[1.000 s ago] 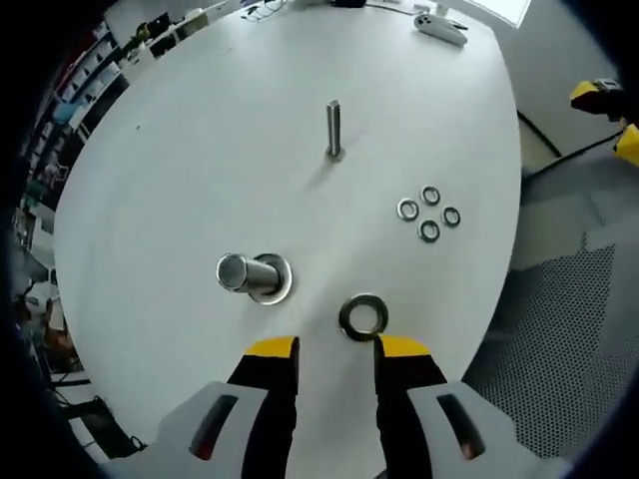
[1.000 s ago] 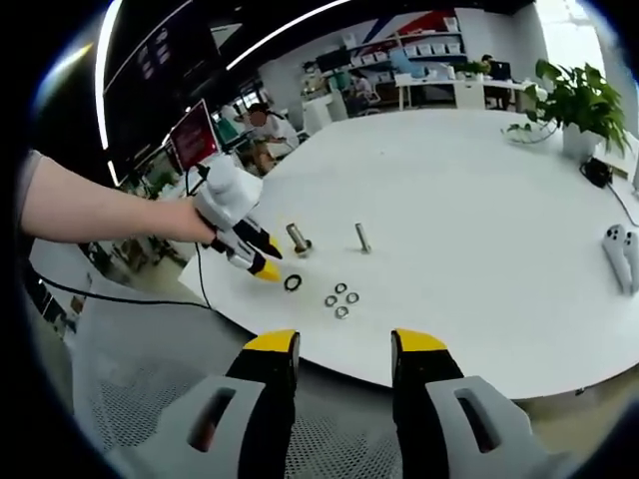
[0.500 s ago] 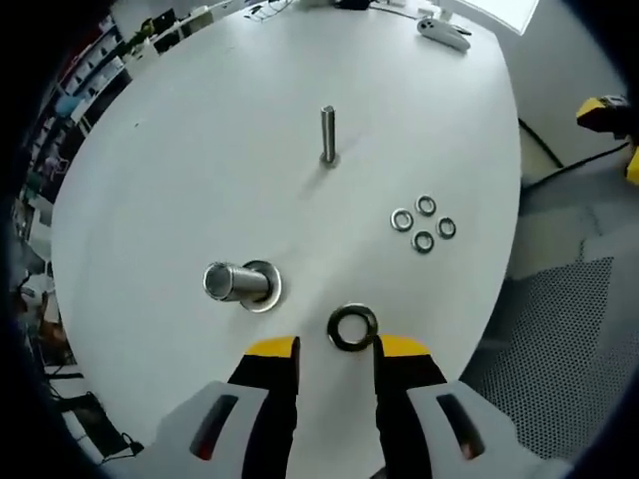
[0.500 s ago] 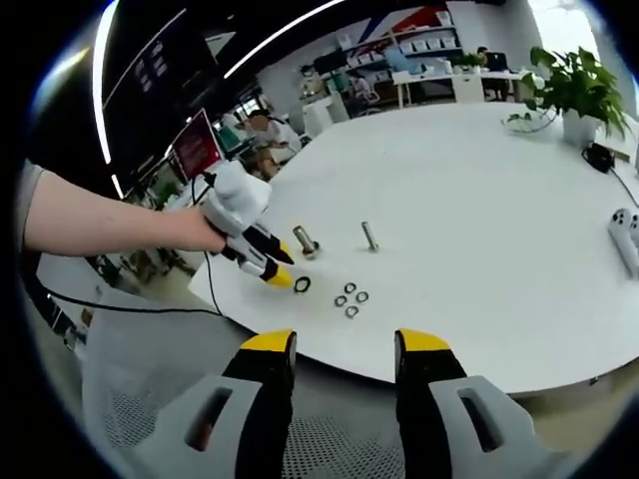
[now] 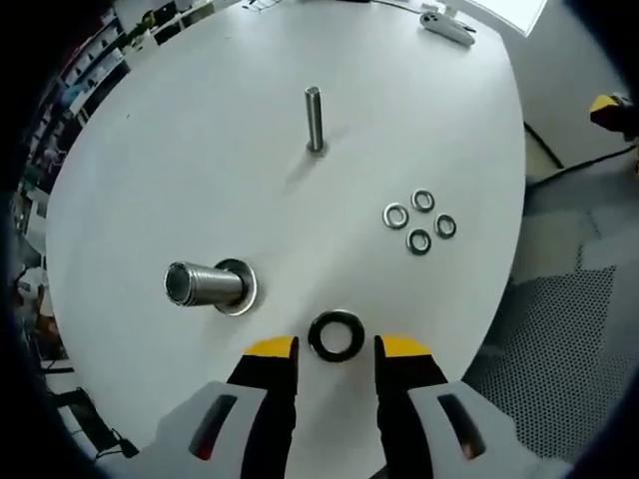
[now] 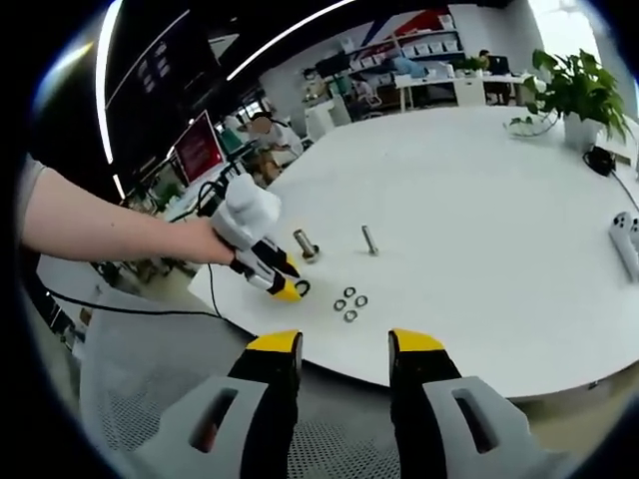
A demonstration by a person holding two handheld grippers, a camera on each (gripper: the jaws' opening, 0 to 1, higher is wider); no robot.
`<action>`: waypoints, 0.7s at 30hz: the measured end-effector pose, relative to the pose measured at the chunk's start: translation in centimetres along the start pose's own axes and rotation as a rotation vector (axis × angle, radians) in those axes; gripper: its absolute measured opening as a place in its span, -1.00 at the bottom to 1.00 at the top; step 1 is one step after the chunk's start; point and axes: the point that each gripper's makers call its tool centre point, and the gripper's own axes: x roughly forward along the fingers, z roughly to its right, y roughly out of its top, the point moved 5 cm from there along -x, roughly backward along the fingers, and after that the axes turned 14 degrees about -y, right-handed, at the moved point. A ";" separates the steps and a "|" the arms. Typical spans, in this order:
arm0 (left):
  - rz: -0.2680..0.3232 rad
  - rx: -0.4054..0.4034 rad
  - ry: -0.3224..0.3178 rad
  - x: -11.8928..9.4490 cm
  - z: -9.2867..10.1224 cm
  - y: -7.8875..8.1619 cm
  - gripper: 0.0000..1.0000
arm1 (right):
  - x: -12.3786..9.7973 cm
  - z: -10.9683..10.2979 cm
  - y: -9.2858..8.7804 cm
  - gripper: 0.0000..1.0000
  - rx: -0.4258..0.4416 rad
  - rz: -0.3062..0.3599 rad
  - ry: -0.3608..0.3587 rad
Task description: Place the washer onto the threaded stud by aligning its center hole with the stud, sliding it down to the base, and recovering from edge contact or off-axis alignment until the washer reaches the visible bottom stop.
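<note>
1. Between the yellow tips of the left gripper [image 5: 336,347], just ahead of them, a dark washer [image 5: 335,335] lies flat on the white tabletop [image 5: 200,170]; the jaws stand apart, released, one on each side of the washer, and contact cannot be told.
2. Ahead and to the left of this gripper a thick metal stud [image 5: 205,284] rises from a round base flange, tilted toward the camera by the fisheye view.
3. Farther ahead, beyond the washer, a thin threaded stud [image 5: 314,119] stands upright on the tabletop.
4. Ahead and to the right of the gripper four small washers [image 5: 419,222] lie close together in a cluster, well apart from both studs.
5. At the far edge of the tabletop a white handheld controller [image 5: 446,25] lies.
6. Seen from the right gripper view, the left gripper [image 6: 290,290] is held in a person's hand [image 6: 205,242], its tips down at the tabletop near the edge, with the thick stud [image 6: 305,244] and thin stud [image 6: 369,239] just beyond.
7. Nearest the camera, the right gripper [image 6: 343,346] hangs off the tabletop over a grey mesh floor [image 6: 150,399], jaws spread and holding nothing.
8. Far beyond the right gripper a potted plant [image 6: 569,95] stands on the tabletop.
</note>
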 end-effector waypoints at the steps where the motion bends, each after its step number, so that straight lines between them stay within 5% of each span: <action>1: -0.001 -0.001 0.000 0.1 0.0 0.0 -0.43 | 0.0 0.0 0.0 -0.25 -0.001 -0.001 -0.001; 10: -0.014 0.010 0.002 0.3 0.1 0.4 -0.45 | 0.2 -0.2 -0.2 -0.23 0.007 -0.017 0.018; 14: -0.035 0.077 0.025 0.5 0.4 0.3 -0.45 | 0.2 -0.2 -0.3 -0.24 0.007 -0.023 0.022; 21: -0.027 0.054 0.021 0.4 0.2 0.2 -0.44 | 0.1 -0.1 -0.2 -0.24 0.023 -0.016 0.019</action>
